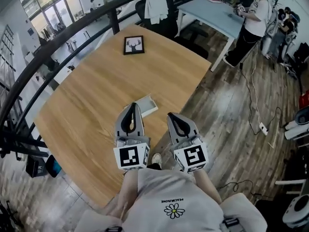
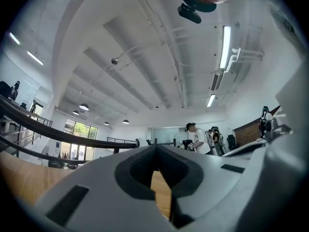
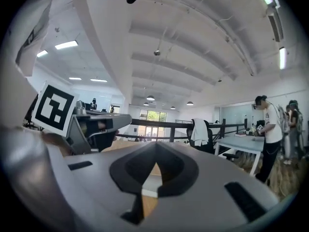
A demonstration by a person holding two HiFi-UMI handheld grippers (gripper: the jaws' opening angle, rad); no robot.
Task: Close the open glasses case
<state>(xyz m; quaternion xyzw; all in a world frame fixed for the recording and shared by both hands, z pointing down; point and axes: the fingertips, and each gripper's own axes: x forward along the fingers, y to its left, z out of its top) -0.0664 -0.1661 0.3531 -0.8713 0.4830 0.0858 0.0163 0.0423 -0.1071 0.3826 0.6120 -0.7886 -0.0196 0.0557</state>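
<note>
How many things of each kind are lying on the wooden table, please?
Framed picture: 1
Glasses case: 1
Total: 2

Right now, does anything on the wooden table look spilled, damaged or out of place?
Nothing stands out. The glasses case lies open on the table, a little askew, just ahead of the left gripper; the framed deer picture lies flat farther away. No spill or damage shows.
</note>
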